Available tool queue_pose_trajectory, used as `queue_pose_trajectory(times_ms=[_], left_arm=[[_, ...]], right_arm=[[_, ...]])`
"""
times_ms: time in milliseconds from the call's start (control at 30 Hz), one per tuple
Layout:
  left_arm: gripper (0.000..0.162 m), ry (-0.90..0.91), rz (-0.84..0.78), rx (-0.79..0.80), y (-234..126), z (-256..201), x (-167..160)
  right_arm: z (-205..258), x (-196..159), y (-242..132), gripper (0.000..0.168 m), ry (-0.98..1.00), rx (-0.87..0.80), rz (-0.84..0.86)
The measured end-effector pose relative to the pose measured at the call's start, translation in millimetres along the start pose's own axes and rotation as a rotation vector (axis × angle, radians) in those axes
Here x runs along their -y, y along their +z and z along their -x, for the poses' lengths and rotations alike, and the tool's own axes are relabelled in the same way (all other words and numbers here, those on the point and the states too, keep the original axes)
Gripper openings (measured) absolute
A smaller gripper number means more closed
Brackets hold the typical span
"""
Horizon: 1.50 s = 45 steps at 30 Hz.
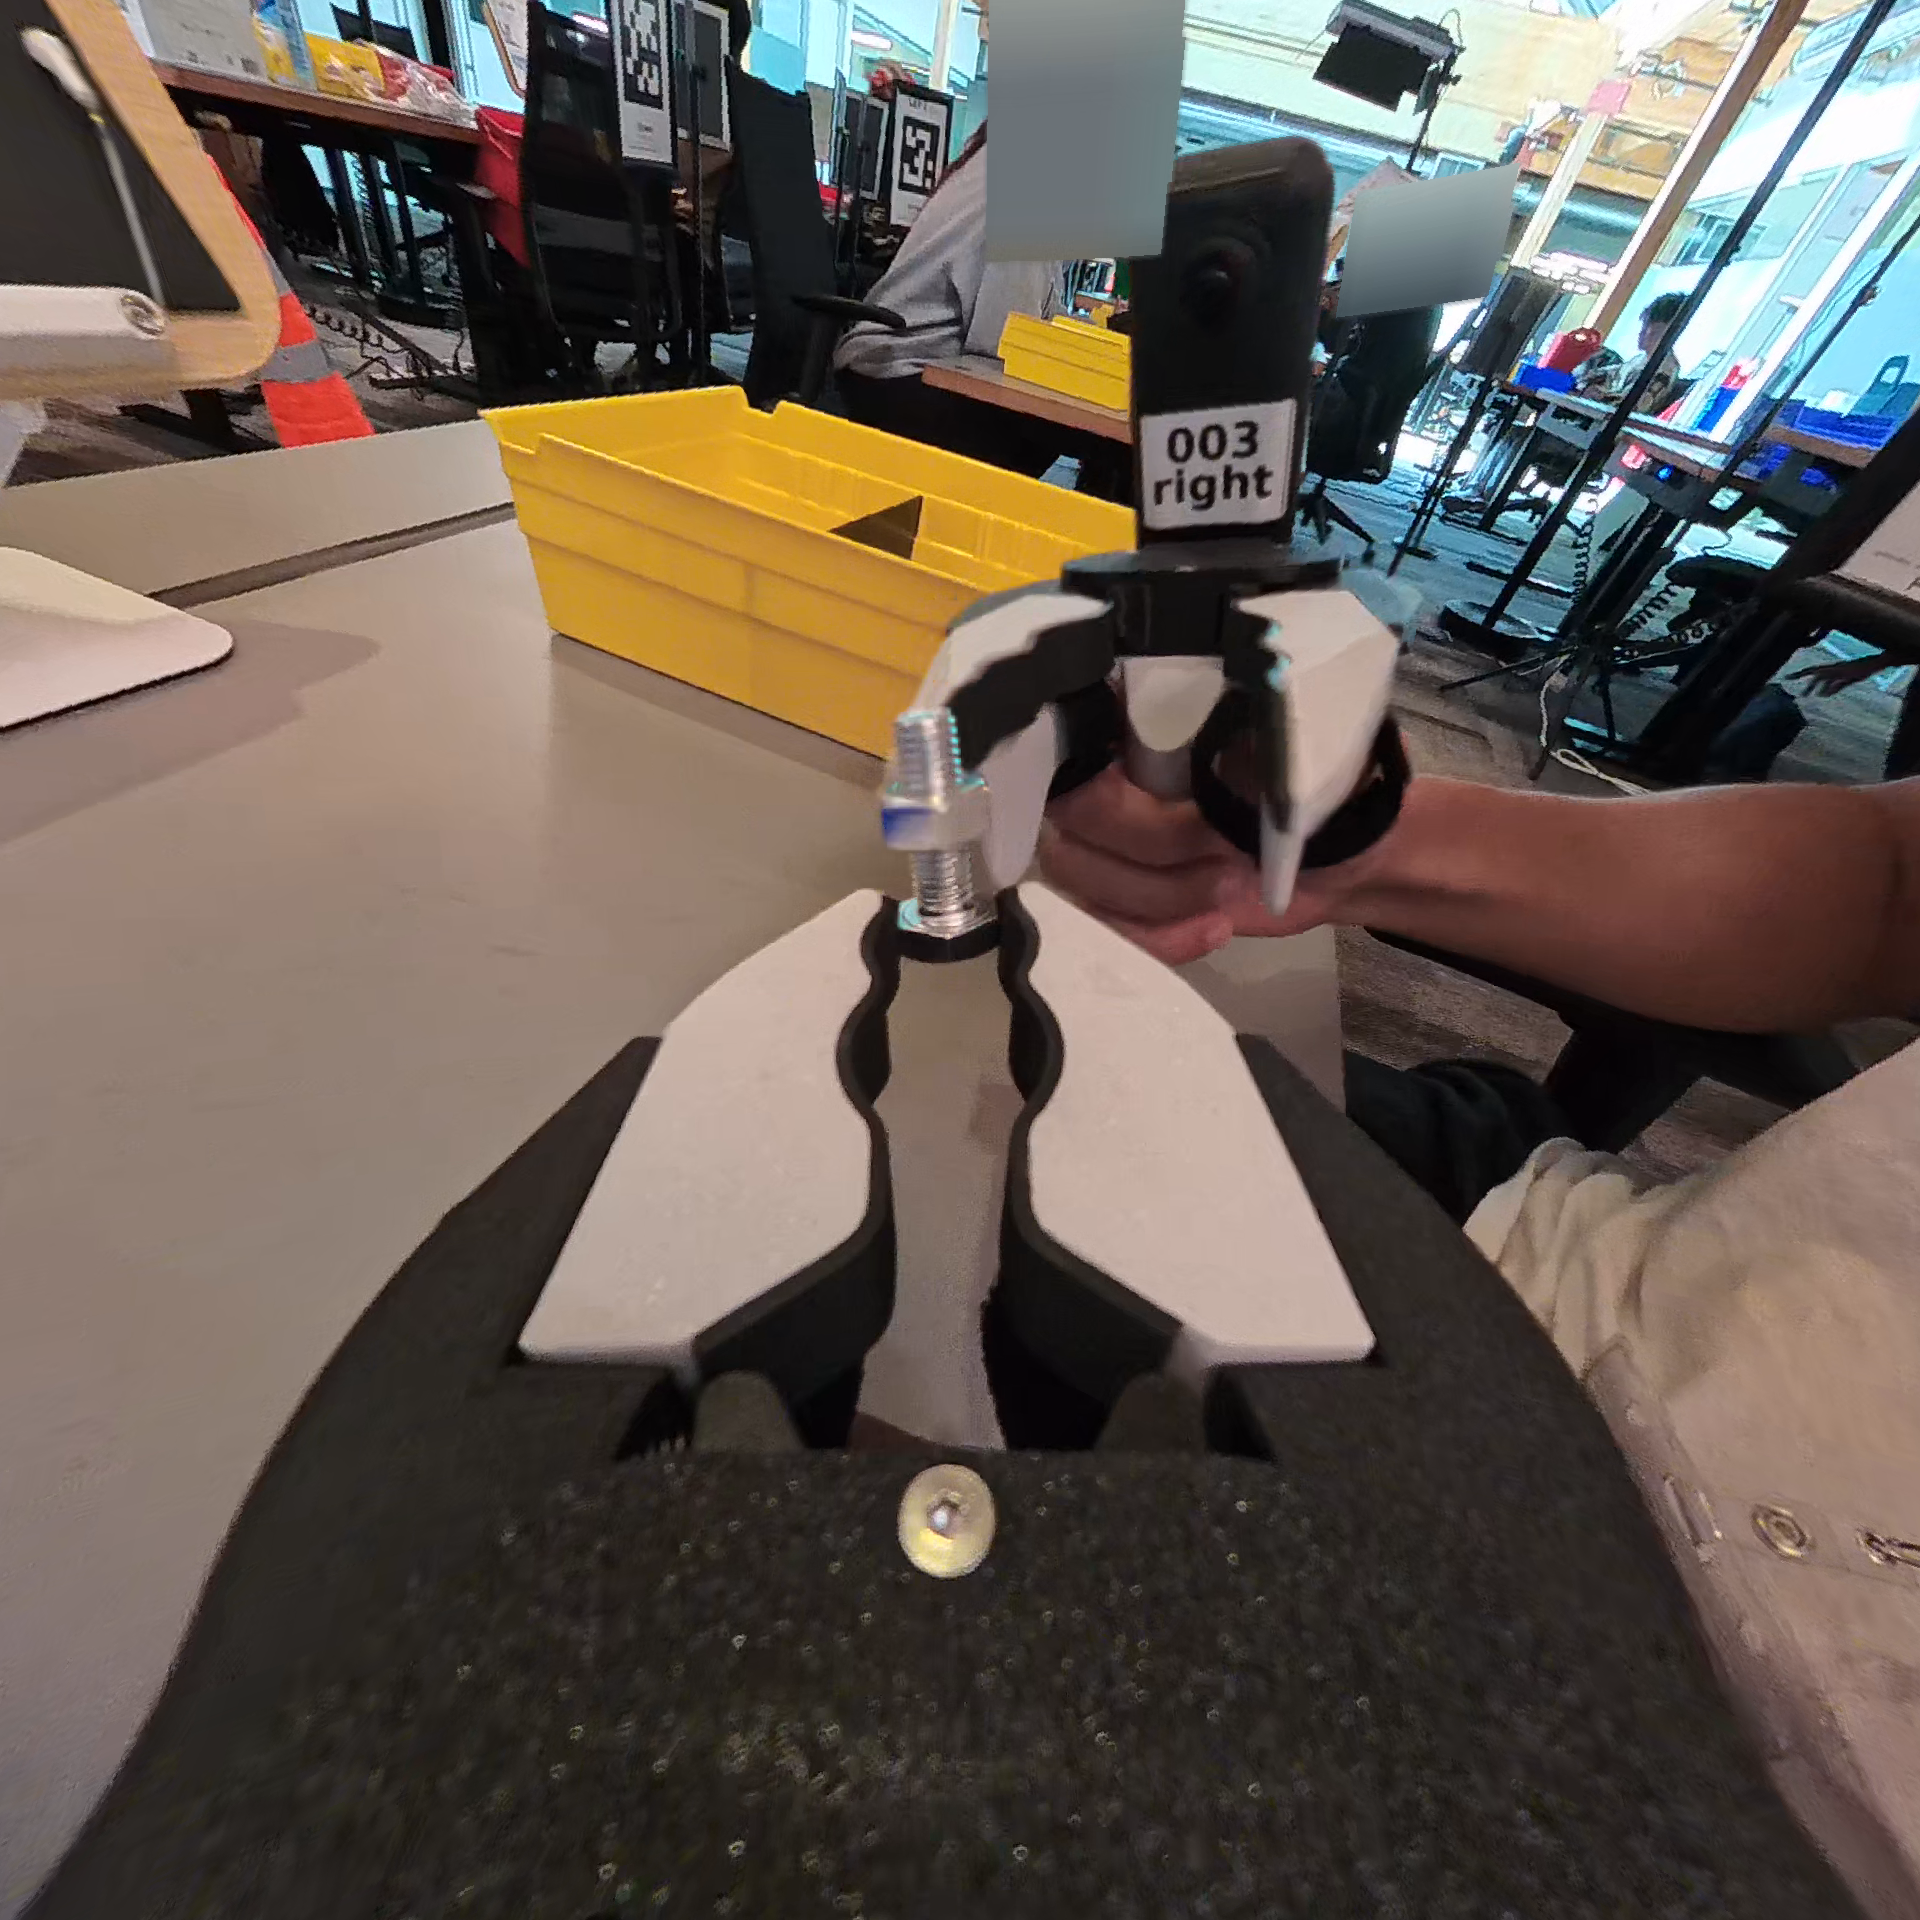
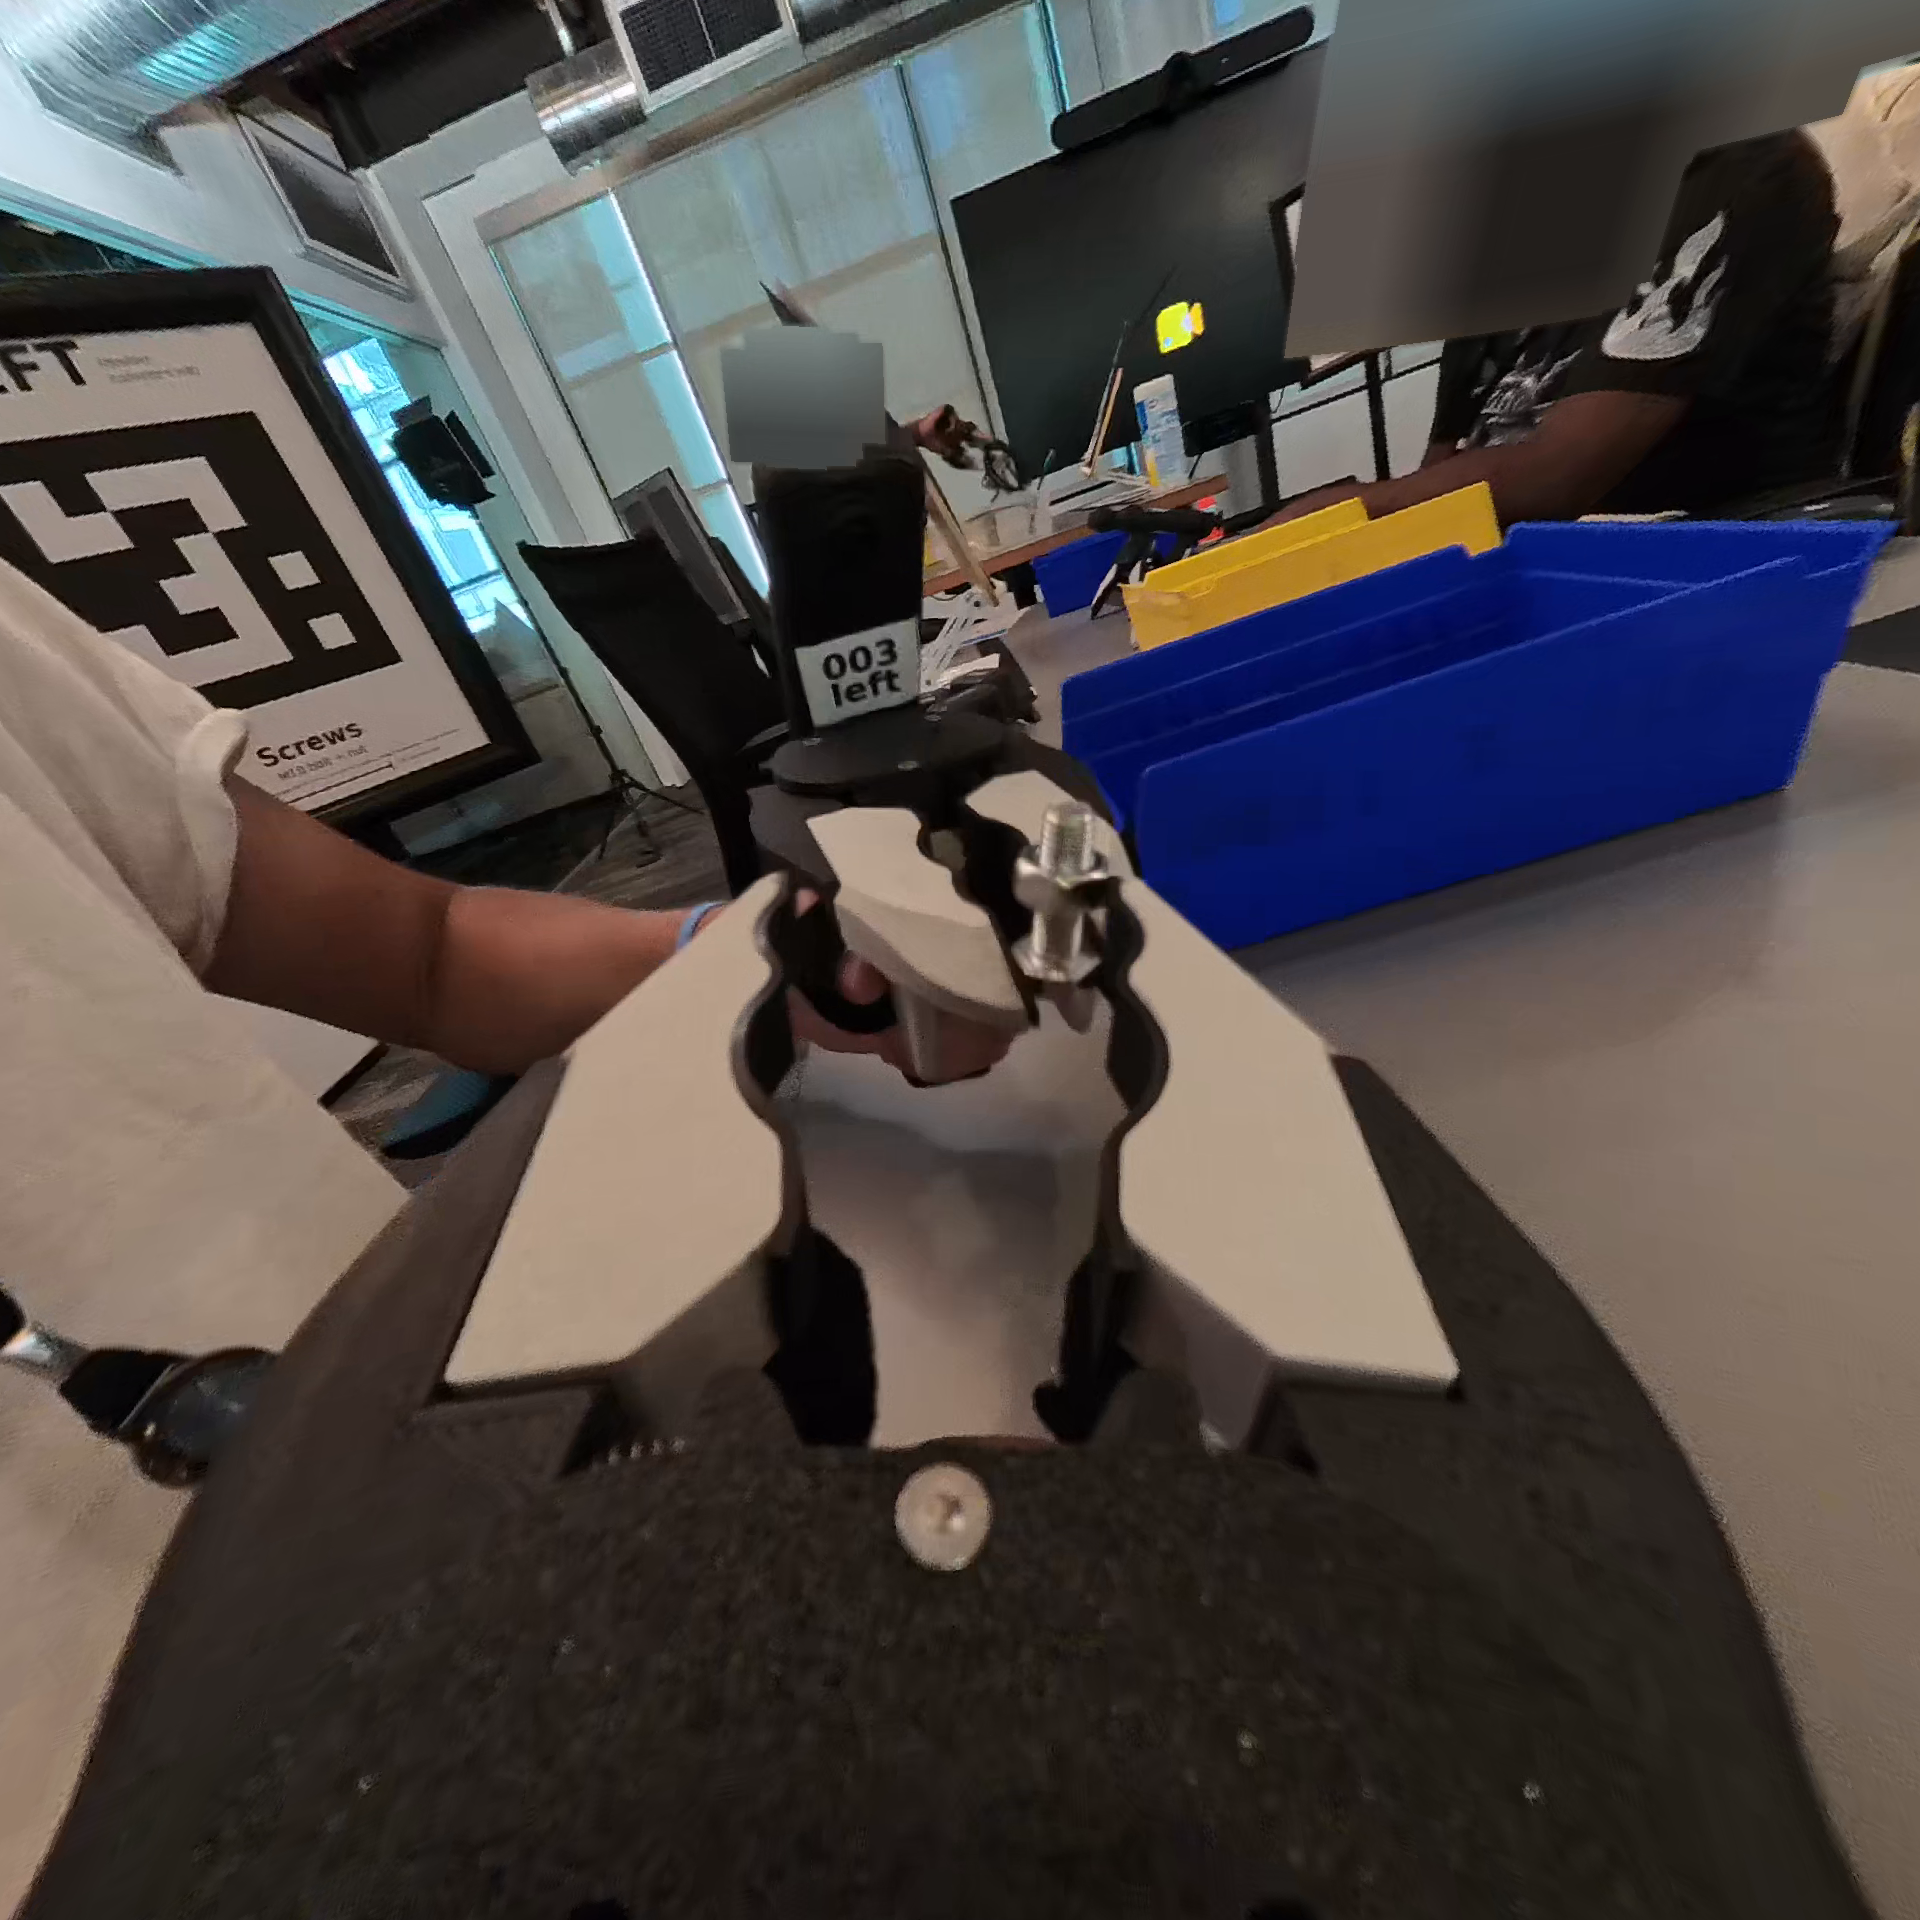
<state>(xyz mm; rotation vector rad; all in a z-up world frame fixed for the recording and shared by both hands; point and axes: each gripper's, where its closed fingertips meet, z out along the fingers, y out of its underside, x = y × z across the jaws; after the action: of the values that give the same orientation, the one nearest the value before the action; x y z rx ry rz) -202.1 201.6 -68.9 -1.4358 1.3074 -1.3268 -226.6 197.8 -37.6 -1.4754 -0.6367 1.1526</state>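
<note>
Left gripper [image 1: 943, 935] pinching head of upright threaded steel bolt [image 1: 940, 831], hex nut [image 1: 933, 812] midway, right gripper [image 2: 948, 935] spread wide beside nut, ribbed yellow bin [image 1: 727, 582], smooth grey table [image 1: 364, 935]

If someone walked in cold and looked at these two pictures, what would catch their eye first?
First, the silver bolt standing upright at the centre, its head pinched in the left gripper with a nut partway up the thread. The right gripper is open, one of its fingers against the nut. Then the bright bins: a yellow bin behind and a blue bin beside.
</note>
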Motion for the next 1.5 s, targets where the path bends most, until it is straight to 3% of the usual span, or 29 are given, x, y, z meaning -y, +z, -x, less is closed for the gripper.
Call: queue_pose_trajectory(times_ms=[67,167,267,400,533,600,800,967,1233,1333,1433,1500], left_arm=[[0.018,0.012,0.011,-0.022,5.0,-6.8,-1.6],[0.018,0.025,0.022,-0.021,7.0,-9.2,-3.1],[0.018,0.017,0.008,-0.002,1.4,-2.9,-1.0],[0.018,-0.004,-0.001,-0.004,-0.1,0.7,-0.2],[0.018,0.021,0.027,-0.032,10.3,-9.4,-4.6],[0.018,0.028,0.033,-0.034,12.6,-12.4,-5.8],[0.018,0.005,0.005,0.01,-0.5,1.4,-1.1],[0.018,0.002,0.014,0.005,3.7,2.3,-3.1],[0.018,0.046,0.073,0.037,2.3,6.1,-11.7],[0.018,0.1,0.12,0.056,7.5,5.9,-18.3],[0.018,0.136,0.152,0.069,10.4,4.8,-23.4],[0.018,0.151,0.161,0.079,10.5,4.5,-25.0]], right_arm=[[4.7,-1.7,15.2,0.069,0.005,0.021,-0.002],[4.4,2.3,19.4,0.066,0.021,0.054,-0.016],[-13.0,8.4,-0.9,0.064,0.0,-0.026,-0.042],[-8.1,3.5,-12.2,0.05,0.013,-0.003,-0.026],[4.9,-0.7,15.5,0.066,0.006,0.038,-0.016],[5.5,-0.8,18.7,0.065,0.012,0.056,-0.009],[-8.3,5.1,-18.1,0.055,-0.019,-0.036,-0.014],[10.5,4.6,7.7,0.056,-0.015,0.038,-0.027],[-9.0,3.8,-6.9,0.06,-0.074,-0.088,0.042],[-9.4,-5.2,4.1,0.049,-0.182,-0.143,0.136],[-17.4,-9.6,6.8,0.034,-0.167,-0.162,0.151],[-18.7,-13.9,4.2,0.015,-0.159,-0.155,0.18]])
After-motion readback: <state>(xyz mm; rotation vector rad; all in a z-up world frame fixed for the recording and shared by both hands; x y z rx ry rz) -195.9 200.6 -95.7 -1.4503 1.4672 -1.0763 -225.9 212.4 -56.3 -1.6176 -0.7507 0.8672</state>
